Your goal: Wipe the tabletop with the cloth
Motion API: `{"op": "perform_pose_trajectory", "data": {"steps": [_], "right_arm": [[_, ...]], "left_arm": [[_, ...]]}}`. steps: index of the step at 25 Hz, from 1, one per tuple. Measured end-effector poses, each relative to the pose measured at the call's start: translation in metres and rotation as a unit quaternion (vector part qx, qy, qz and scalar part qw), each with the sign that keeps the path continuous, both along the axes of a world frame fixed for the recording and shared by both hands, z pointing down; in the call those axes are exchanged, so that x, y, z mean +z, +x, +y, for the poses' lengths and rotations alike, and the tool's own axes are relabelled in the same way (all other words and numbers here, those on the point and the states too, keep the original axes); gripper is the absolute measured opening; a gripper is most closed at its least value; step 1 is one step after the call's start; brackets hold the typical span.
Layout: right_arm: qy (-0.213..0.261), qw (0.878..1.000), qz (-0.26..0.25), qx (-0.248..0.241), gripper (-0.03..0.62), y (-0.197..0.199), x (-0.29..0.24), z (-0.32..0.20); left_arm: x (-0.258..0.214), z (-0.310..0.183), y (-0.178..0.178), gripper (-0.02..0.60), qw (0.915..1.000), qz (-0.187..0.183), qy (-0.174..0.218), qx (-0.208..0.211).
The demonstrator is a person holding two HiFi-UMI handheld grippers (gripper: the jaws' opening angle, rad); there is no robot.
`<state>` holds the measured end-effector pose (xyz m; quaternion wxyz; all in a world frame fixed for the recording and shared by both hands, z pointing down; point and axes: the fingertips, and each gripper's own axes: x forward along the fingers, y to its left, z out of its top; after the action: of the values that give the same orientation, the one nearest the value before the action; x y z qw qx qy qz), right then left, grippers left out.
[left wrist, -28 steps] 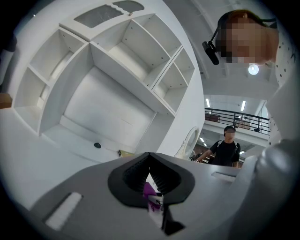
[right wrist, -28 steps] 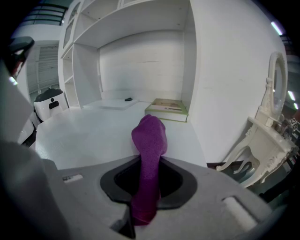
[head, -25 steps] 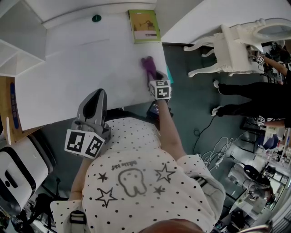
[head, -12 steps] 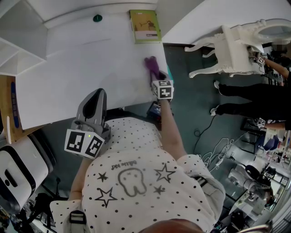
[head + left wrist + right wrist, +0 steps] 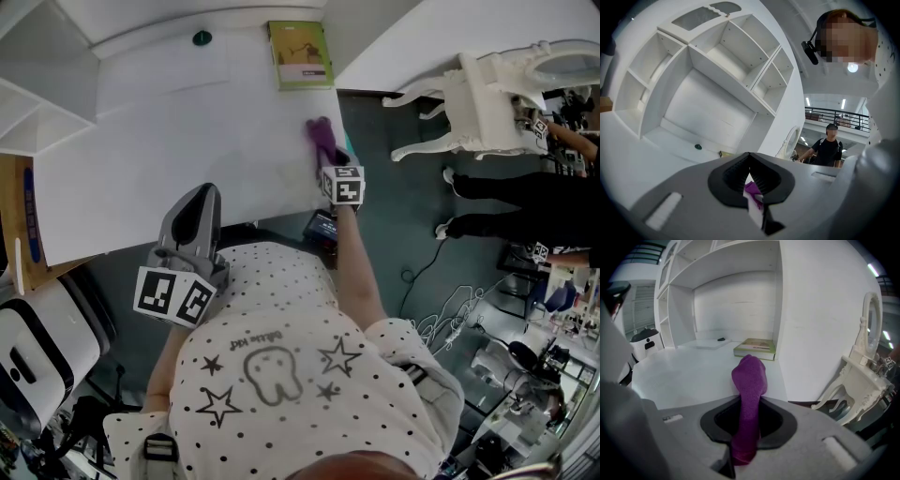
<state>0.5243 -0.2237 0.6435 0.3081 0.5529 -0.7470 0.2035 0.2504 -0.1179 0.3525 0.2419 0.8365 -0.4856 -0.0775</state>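
Two hand-held grippers are on record, and we take the scene from the left. A white shelf unit [image 5: 42, 112] stands at the table's left end. The left gripper [image 5: 203, 191] is held at the near edge of the white tabletop [image 5: 178, 122] and points across it toward the shelves. Its own view shows the left gripper [image 5: 750, 161] with jaws brought together and nothing caught between them. A small dark green round object [image 5: 201, 38] sits at the back of the top. Further right, a green book [image 5: 300, 54] lies flat at the back right corner.

The purple cloth [image 5: 319, 132] is near the tabletop's right edge, in front of the book and well apart from it. The right gripper [image 5: 328, 155] has its jaws clamped on the cloth's near end. In that gripper's view the purple cloth [image 5: 749, 378] juts forward from the right gripper [image 5: 749, 414] in a rounded wad. We cannot tell whether the wad presses on the surface. A white carved piece of furniture [image 5: 478, 103] stands on the floor to the right, clear of the table.
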Motion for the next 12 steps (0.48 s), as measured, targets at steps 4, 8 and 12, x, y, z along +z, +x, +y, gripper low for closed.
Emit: {"op": "perform_pose_trajectory", "data": {"steps": [4, 8, 12], "right_arm": [[0.001, 1.0, -0.001, 0.006, 0.074, 0.006, 0.0, 0.0], [0.002, 1.0, 0.001, 0.01, 0.074, 0.013, 0.0, -0.001], [0.002, 1.0, 0.003, 0.013, 0.074, 0.019, 0.0, -0.002]], "left_arm": [[0.0, 0.001, 0.001, -0.005, 1.0, -0.002, 0.0, 0.0], [0.0, 0.001, 0.001, -0.005, 1.0, -0.004, 0.0, -0.001], [-0.002, 0.001, 0.002, -0.005, 1.0, -0.007, 0.001, -0.002]]}}
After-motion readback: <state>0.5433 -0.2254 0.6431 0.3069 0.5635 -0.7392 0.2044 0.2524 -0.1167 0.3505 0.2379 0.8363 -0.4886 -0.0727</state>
